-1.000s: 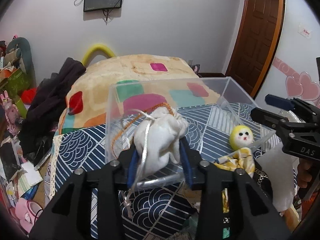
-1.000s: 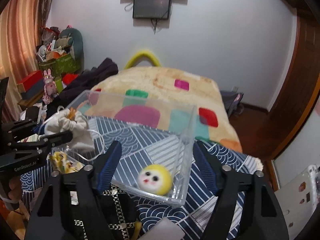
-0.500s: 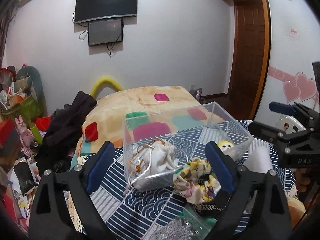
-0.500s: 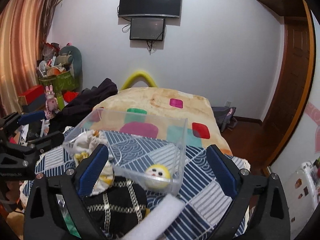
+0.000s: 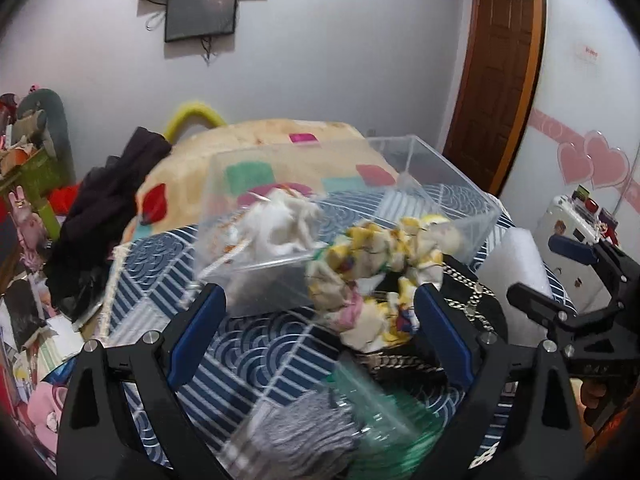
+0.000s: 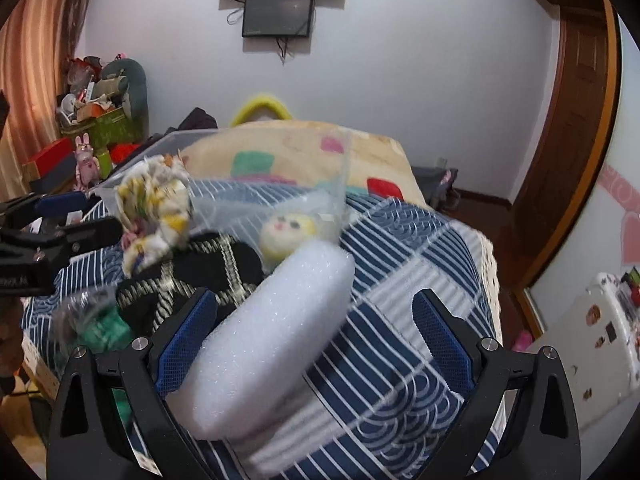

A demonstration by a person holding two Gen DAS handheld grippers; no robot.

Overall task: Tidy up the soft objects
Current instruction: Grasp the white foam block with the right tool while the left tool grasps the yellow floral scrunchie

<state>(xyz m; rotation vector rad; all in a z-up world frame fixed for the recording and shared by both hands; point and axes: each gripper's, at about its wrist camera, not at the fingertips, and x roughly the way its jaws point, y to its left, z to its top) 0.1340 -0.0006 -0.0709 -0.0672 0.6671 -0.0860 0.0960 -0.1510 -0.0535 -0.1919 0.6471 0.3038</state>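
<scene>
A clear plastic box [image 5: 448,172] stands on the blue patterned bed cover and holds a white drawstring pouch [image 5: 280,224]. A yellow-headed doll [image 6: 286,232] lies against its front wall, its yellow and white cloth body [image 5: 372,280] spilling over a black chained bag [image 6: 216,268]. My left gripper [image 5: 318,320] is open and empty, hovering in front of the box and doll cloth. My right gripper [image 6: 314,328] is open, with a white foam roll [image 6: 264,340] lying between its fingers, close to the left one.
A grey knitted cloth [image 5: 296,436] and a green item in clear wrap [image 5: 380,412] lie at the near edge. A colourful blanket [image 5: 280,148] lies behind the box, dark clothes [image 5: 104,208] at the left. A wooden door [image 5: 496,80] is at the right.
My left gripper opened and let go of the white pouch, which now lies in the box, then pulled back. My right gripper dropped lower and nearer the foam roll.
</scene>
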